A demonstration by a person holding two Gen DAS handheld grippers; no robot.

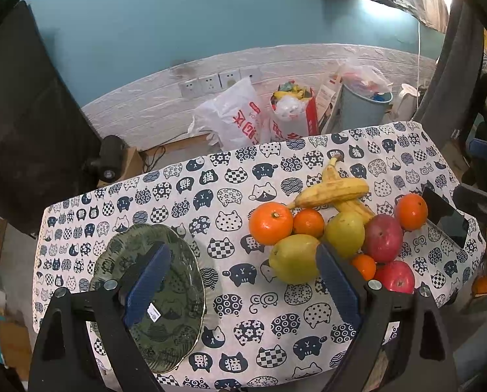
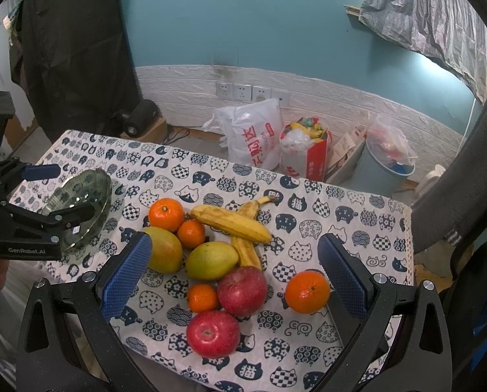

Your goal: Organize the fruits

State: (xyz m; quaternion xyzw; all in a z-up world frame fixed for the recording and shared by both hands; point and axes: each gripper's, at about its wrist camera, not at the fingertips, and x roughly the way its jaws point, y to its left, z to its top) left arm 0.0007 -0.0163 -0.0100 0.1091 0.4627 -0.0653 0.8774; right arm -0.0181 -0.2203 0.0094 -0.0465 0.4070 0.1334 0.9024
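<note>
Though ungrasped: fruit (image 2: 223,254) between (parted) right tool (image 2: 233,271) fingers

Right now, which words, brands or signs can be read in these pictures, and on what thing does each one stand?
"GenRobot.AI": on the black body of the left gripper, seen from the right wrist.
"猫": on some cat faces of the tablecloth.
White plastic bag: red characters, sideways and creased, not surely readable.
Red-and-white bag, white sticker on the left gripper finger: too small.

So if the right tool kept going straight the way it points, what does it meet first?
Probably the nearer red apple, low between the open right tool fingers, with the second apple just beyond; depth is uncertain.
</note>
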